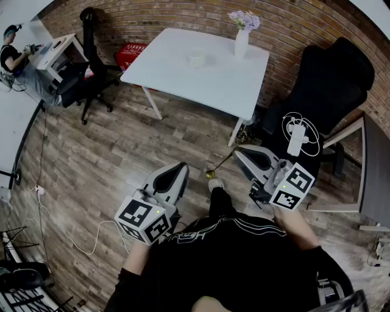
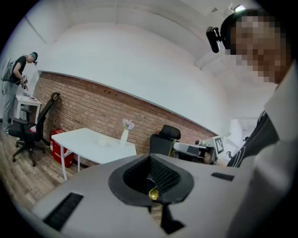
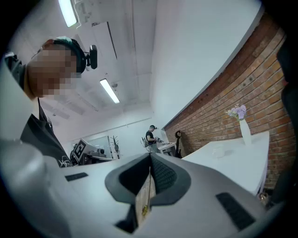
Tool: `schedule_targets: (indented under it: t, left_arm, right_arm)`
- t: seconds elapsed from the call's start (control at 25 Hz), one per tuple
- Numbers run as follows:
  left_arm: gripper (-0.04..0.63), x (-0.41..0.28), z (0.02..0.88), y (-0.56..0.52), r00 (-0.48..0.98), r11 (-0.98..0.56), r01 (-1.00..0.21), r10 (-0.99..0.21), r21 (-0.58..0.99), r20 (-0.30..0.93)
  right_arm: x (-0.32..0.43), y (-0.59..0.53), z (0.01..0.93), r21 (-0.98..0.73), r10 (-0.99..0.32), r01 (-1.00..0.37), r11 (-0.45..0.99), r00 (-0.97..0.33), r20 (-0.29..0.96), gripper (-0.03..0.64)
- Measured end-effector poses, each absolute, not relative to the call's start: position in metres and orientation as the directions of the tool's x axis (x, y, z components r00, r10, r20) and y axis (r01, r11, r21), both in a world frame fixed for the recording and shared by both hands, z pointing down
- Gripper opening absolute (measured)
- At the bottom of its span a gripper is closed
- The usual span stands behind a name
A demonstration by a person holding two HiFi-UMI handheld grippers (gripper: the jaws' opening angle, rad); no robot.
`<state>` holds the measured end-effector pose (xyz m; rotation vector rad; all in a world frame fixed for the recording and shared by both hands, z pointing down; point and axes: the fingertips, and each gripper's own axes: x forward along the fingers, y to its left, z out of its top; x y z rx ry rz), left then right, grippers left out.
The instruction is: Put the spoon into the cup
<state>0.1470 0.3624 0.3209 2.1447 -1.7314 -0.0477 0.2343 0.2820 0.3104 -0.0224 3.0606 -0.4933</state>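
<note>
While the thin gold metal spoon [image 1: 212, 172] sticks out past the tip of the right gripper [image 1: 236, 153], its small bowl hangs over bare floor, well apart from the small white cup [image 1: 196, 59]. The cup stands toward the middle of the white rectangular table [image 1: 177, 73]. It has clear tabletop on every side and sits apart from the slim white vase of purple flowers [image 1: 242, 42] near the far right corner. The table's near edge faces the person, and a wide stretch of brown wood-plank floor [image 1: 122, 146] lies open between them. A black office chair [image 1: 329, 79] crowds the table's right corner, close beside the right gripper, with a white corded device [image 1: 297, 138] on its seat. A second black chair [image 1: 89, 49] and a red crate [image 1: 130, 56] stand off the table's left end against the brick wall [image 1: 152, 15]. Another person [image 1: 13, 55] works at a small white desk in the far left corner.

In the right gripper view the jaws are pressed together on the spoon [image 3: 145, 200], whose handle runs as a thin gold line down the seam between the pads. The left gripper [image 1: 183, 166] has its jaws together with nothing clamped. The spoon's gold bowl [image 2: 153, 194] shows just past its tip, and the head view leaves a gap between the two.
</note>
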Motion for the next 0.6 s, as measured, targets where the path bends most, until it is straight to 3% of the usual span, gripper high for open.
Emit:
schedule_targets:
  t: [0.6]
  left_arm:
    - [0.005, 0.109, 0.338, 0.290, 0.226, -0.129, -0.930, -0.939, 0.345, 0.258]
  right_arm:
    - [0.194, 0.207, 0.326, -0.369, -0.005, -0.001, 0.930, -1.000, -0.011, 0.000]
